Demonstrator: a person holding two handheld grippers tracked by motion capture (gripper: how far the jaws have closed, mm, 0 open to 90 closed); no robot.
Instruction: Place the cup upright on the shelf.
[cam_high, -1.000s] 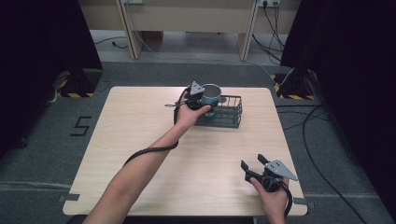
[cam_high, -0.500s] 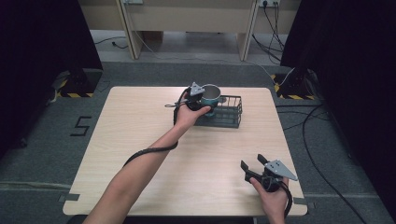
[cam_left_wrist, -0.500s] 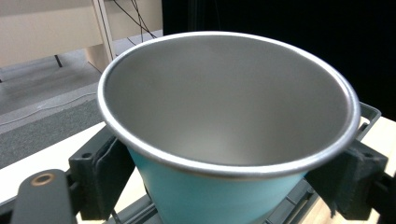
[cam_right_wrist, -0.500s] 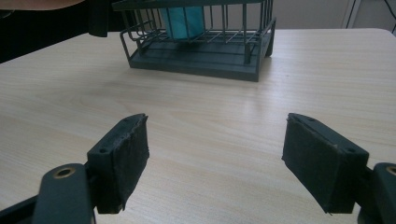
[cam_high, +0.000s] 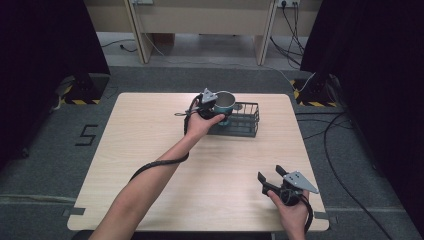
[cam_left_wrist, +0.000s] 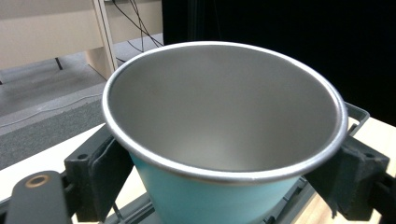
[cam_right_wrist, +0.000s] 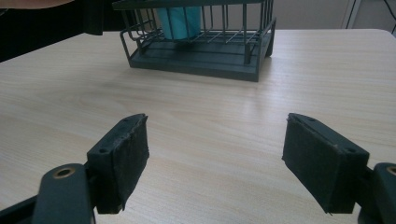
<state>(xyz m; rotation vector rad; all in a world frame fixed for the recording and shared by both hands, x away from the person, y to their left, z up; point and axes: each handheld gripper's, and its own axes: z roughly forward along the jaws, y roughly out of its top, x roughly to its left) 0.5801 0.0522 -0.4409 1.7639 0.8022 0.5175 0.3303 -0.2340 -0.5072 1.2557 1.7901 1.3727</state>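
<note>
— Teal metal cup (cam_left_wrist: 224, 140), steel-lined: probably light, rigid, slick-walled. Sits in the left end of the dark wire basket (cam_high: 245, 120) at the table's (cam_high: 150, 165) far side.

— Best taken below the rim, as now: left gripper (cam_high: 212, 103) clamped on opposite walls, forearm stretched forward. Right gripper (cam_right_wrist: 215, 163) near the front edge, jaws wide, empty.

The right tool (cam_right_wrist: 215, 161) is hovering low over the wooden counter (cam_right_wrist: 210, 116), its two black jaws standing wide apart with nothing between them. Ahead, a dark wire basket (cam_right_wrist: 198, 44) is sitting on the counter, and a teal cup (cam_right_wrist: 178, 21) is showing through the bars at its left end.
</note>
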